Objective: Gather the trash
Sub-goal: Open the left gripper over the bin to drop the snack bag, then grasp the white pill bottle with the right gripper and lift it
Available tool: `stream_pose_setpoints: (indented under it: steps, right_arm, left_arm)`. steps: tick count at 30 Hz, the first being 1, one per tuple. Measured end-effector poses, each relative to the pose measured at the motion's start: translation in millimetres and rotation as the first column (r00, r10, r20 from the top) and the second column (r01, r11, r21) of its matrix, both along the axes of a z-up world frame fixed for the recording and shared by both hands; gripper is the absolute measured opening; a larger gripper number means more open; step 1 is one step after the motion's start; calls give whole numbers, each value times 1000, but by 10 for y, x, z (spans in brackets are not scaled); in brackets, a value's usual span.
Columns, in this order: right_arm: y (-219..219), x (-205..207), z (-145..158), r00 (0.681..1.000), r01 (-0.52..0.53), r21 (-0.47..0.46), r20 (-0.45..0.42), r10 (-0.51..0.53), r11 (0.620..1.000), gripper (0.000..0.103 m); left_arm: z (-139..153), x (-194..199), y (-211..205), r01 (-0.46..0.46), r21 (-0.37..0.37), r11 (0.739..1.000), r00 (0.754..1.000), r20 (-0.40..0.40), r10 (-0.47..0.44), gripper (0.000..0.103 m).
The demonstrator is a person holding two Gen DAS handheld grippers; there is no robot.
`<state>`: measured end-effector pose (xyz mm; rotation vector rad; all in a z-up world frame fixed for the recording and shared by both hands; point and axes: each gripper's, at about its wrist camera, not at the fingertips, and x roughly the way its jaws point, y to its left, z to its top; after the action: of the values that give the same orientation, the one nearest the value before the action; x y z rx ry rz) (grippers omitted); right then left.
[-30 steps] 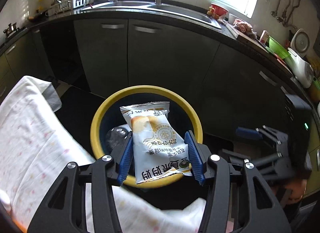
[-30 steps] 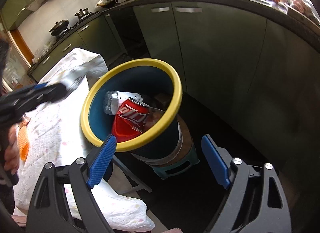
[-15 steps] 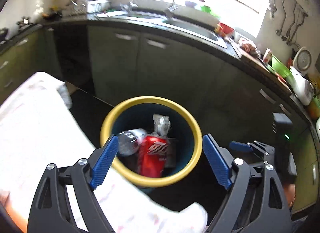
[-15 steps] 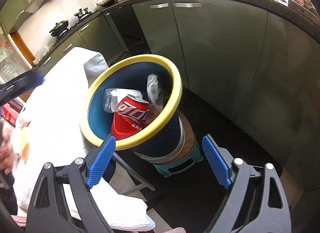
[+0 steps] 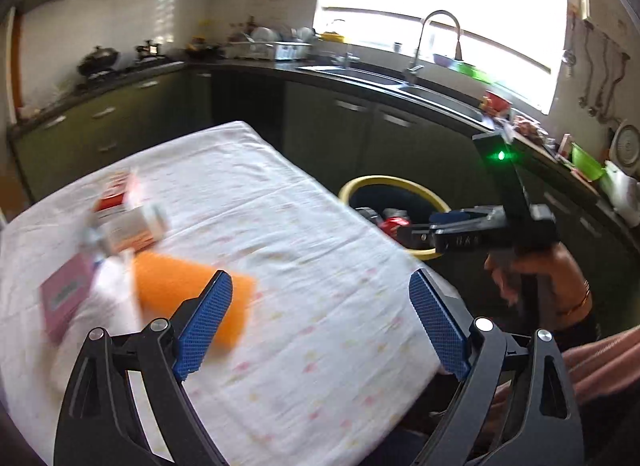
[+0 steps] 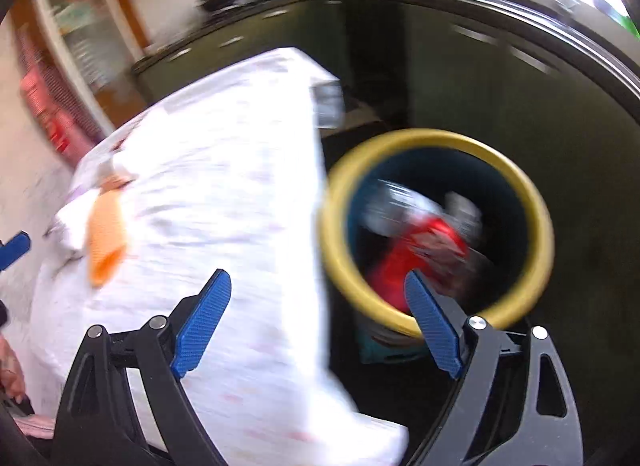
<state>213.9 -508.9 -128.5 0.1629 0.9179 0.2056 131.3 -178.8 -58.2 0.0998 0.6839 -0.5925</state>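
Note:
My left gripper hangs over the white-clothed table, its jaws opening with nothing between them. Ahead of it on the left lie an orange sponge, blurred red-and-white cartons and a pink booklet. Past the table's far edge stands the yellow-rimmed bin with a red can inside. My right gripper is open and empty above the gap between the table's edge and the bin. A red can and pale wrappers lie in the bin.
Dark green cabinets and a worktop with a sink curve behind the bin. A hand holds the right gripper beside the bin. The bin stands on a teal stool. The pictures are motion-blurred.
My left gripper let go of the snack bag, which dropped into the bin, then opened wide and swung left over the table. My right gripper rolled and shifted left, so the bin now sits at its right.

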Motion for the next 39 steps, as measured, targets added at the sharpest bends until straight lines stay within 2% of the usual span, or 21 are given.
stream_pose_setpoints:
  steps: [3,6,11,14,16,22,27,33,38,39]
  right_arm:
    - [472,117,112,994,-110,-13,14,111,994,84]
    - [1017,232,224,973,-229,-26,29,230,973,84]
    - [1745,434,399,935,-346,-11,77,346,938,84]
    - [1977,738,478,949,-304,3,92,302,953,84]
    - [2159,995,472,956,-287,7,65,286,958,84]
    - [2710,1437,295,961,-274,-58,-1,275,960,84]
    - [2941,1547,180,963,-271,-98,-40,268,958,86]
    - [2993,1587,89,973,-229,-177,-38,226,957,88]
    - [2991,1658,-29,971,-237,-164,-80,226,958,88]
    - [2994,1661,-45,971,-235,-160,-79,225,959,83]
  left_arm:
    - [-51,-132,385,-76,5,997,997,12,76,91]
    - [-109,-196,771,-151,-2,989,988,17,151,91]
    - [-205,-233,1182,-233,-41,972,973,-2,233,91]
    - [-233,-240,1296,-258,-54,965,966,-8,258,91]
    - [-256,-255,1341,-271,-56,961,963,-7,271,91]
    - [-276,-319,1425,-292,-57,955,956,-1,292,91]
    - [-303,-331,1519,-304,-73,950,953,-12,304,91]
    - [-332,-357,1564,-318,-84,944,948,-22,317,91]
    - [-353,-360,1565,-321,-87,943,947,-30,319,91]
    - [-348,-365,1551,-320,-87,943,947,-30,319,91]
